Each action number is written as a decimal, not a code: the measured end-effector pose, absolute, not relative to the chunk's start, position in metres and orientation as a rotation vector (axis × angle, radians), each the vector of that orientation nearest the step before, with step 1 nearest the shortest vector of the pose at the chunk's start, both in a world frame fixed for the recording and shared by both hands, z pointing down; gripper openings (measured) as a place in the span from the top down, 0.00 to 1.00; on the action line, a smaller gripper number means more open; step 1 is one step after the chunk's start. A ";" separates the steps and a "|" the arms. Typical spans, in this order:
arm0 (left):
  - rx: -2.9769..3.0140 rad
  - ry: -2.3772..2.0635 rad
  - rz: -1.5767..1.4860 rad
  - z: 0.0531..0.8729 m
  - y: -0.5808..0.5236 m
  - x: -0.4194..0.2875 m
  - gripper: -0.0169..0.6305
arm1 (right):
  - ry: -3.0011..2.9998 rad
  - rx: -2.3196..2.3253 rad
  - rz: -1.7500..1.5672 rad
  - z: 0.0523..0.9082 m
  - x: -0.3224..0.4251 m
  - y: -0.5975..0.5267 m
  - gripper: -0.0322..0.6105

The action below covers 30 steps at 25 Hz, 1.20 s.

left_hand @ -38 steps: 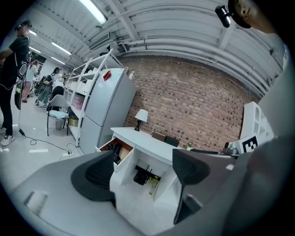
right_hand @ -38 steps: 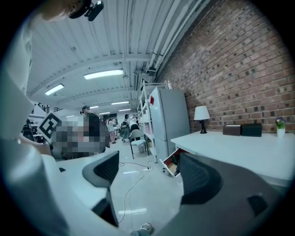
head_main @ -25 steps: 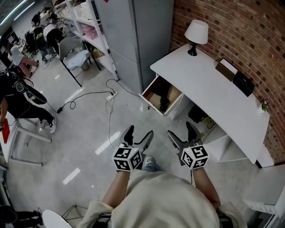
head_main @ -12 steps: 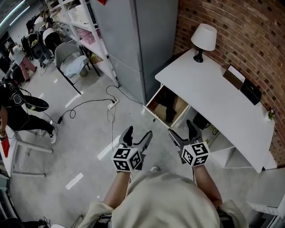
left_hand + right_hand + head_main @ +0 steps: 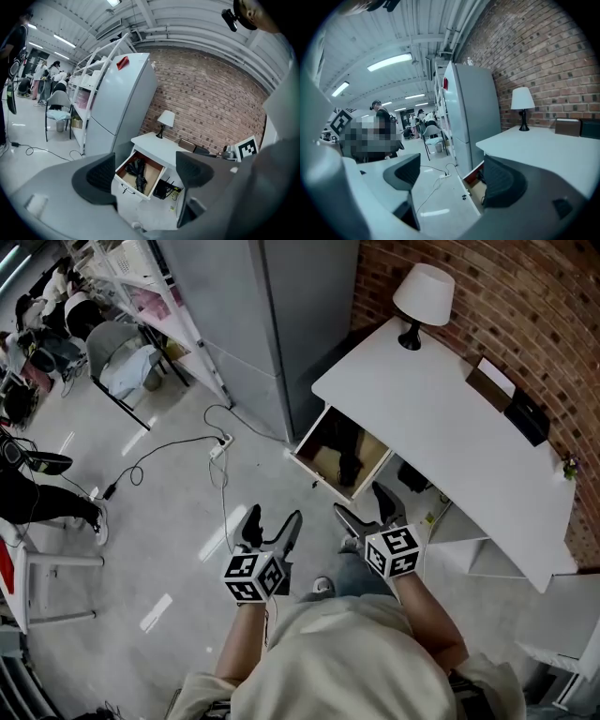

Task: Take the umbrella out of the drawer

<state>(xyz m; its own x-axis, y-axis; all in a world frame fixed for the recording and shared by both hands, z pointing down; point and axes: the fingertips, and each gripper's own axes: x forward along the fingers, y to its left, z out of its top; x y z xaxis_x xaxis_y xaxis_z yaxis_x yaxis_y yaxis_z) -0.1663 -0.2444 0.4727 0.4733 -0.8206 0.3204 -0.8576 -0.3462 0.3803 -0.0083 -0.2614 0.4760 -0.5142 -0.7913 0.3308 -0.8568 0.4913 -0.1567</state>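
Step in hand: approach.
Black folded umbrella (image 5: 345, 454): lies inside the open white desk drawer (image 5: 317, 471), far ahead.
Left gripper (image 5: 272, 523), right gripper (image 5: 363, 506): jaws apart, empty, near the body.
Next, judged: reach in and close on the umbrella.

On my feed the drawer (image 5: 322, 457) stands pulled out under the near left corner of the tabletop (image 5: 441, 418), and the umbrella (image 5: 349, 451) lies inside it. A lamp (image 5: 422, 292) stands on the tabletop's far end, by the brick wall (image 5: 525, 306). The fridge (image 5: 281, 315) stands just left of the tabletop. My left tongs (image 5: 272, 518) and right tongs (image 5: 360, 502) hang side by side over the floor (image 5: 169, 521), short of the drawer. A power strip (image 5: 217, 444) lies on the floor left of the drawer.
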 end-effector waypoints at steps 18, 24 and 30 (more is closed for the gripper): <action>2.097 -1.367 0.178 0.554 -0.347 -0.141 0.37 | -2.204 1.489 0.613 0.643 0.033 -0.412 0.33; 2.069 -1.323 0.201 0.584 -0.375 -0.124 0.37 | -2.117 1.486 0.663 0.702 0.042 -0.446 0.33; 2.054 -1.328 0.174 0.609 -0.398 -0.122 0.37 | -2.043 1.409 0.659 0.757 0.039 -0.475 0.33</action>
